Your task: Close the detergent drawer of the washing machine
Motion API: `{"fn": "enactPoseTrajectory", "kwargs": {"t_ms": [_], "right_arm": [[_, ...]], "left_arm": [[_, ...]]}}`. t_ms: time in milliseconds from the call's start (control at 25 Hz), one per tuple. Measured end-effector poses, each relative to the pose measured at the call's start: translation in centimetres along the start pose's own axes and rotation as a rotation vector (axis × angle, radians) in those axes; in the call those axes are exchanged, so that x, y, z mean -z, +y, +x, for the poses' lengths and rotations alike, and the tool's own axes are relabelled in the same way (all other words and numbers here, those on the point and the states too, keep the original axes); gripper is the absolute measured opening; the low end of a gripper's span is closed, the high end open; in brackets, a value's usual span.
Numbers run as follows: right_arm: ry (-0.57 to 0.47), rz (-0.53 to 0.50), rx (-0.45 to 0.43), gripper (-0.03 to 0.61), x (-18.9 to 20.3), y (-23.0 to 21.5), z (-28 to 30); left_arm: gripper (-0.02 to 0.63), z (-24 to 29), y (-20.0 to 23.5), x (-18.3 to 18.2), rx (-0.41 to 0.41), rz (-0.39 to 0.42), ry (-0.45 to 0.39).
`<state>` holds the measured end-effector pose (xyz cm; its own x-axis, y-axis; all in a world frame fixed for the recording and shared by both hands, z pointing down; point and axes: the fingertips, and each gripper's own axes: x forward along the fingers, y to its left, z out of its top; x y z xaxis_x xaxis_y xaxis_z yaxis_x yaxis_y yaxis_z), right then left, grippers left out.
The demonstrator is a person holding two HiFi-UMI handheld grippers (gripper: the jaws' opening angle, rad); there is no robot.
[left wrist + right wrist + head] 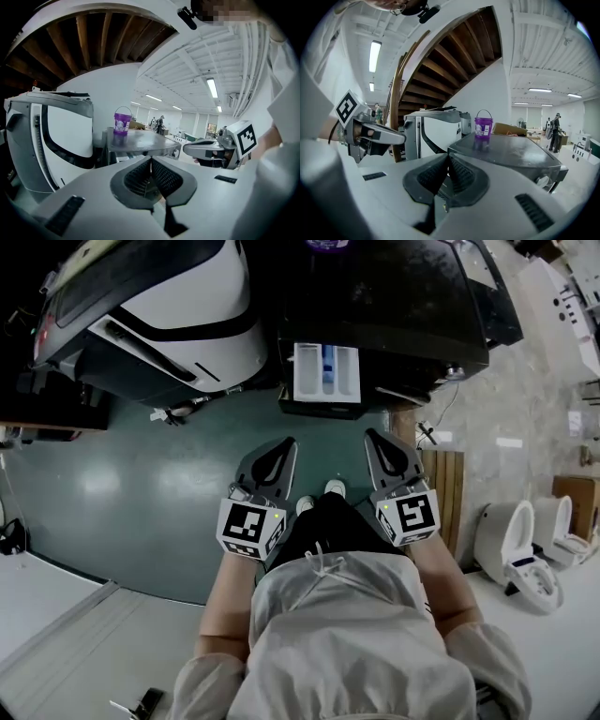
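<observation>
The dark washing machine (394, 306) stands straight ahead, and its white detergent drawer (326, 374) is pulled out towards me, showing a blue insert. Both grippers hang side by side below the drawer, apart from it and holding nothing. The left gripper (286, 444) is shut, jaws meeting at the tip (151, 159). The right gripper (373, 435) is also shut (449, 157). Each gripper view shows the machine's flat top (140, 140) (506, 150) carrying a purple bucket (122, 121) (483, 125). The drawer itself is hidden behind the jaws in both gripper views.
A white and black appliance (178, 306) stands to the left of the washing machine. A wooden post (441, 484) rises at the right, with white toilets (511, 540) beyond it. Green floor (141, 493) lies between me and the machines.
</observation>
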<state>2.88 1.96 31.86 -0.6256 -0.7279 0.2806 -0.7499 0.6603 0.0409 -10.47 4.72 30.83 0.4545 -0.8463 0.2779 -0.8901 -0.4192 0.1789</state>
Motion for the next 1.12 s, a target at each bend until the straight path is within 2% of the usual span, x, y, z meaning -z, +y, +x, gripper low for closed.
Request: {"fn": "enactPoseTrajectory", "kwargs": {"t_ms": [400, 760, 1120], "right_arm": [[0.041, 0.026, -0.009, 0.005, 5.4, -5.3, 4.0], [0.061, 0.027, -0.002, 0.005, 9.0, -7.3, 7.1], [0.107, 0.074, 0.018, 0.005, 10.0, -7.5, 8.5]], "left_arm": [[0.02, 8.2, 1.9, 6.1, -0.016, -0.035, 0.023], [0.02, 13.0, 3.3, 11.9, -0.034, -0.059, 0.082], [0.018, 13.7, 3.4, 12.6, -0.01, -0.059, 0.046]]}}
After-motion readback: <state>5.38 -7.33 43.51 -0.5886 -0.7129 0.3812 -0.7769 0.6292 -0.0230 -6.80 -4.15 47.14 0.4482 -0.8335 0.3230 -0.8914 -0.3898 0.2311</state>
